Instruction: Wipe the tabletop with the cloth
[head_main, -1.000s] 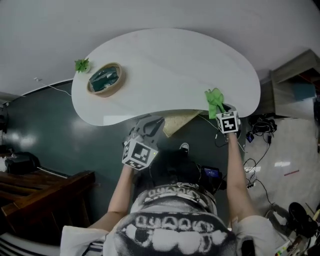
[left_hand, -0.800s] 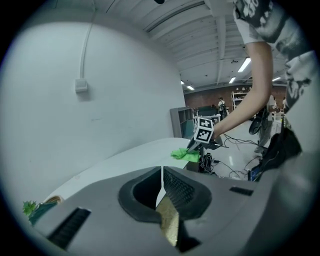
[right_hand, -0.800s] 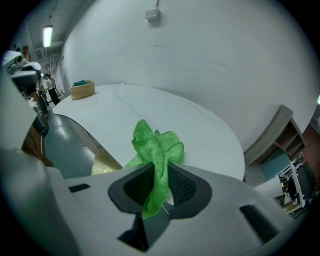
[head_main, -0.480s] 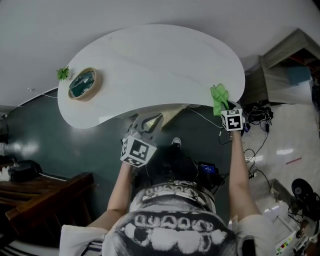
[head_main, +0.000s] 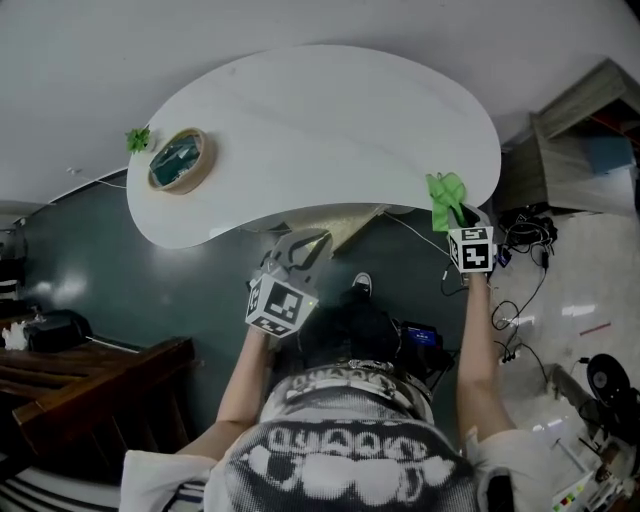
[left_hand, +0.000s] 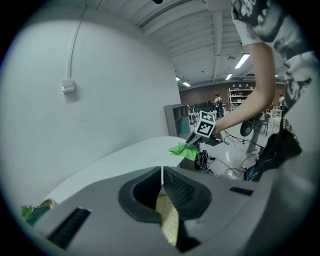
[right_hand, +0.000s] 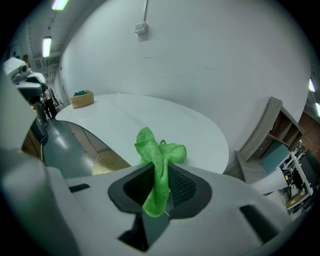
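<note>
One cloth (right_hand: 158, 159) in right gripper (right_hand: 161, 194), at tabletop (head_main: 320, 130) edge | left gripper (left_hand: 162, 190) closed

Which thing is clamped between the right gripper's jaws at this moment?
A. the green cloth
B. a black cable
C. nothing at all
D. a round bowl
A: the right gripper view shows the green cloth pinched in the shut jaws of the right gripper, with its bunched top standing up above the white tabletop.
</note>
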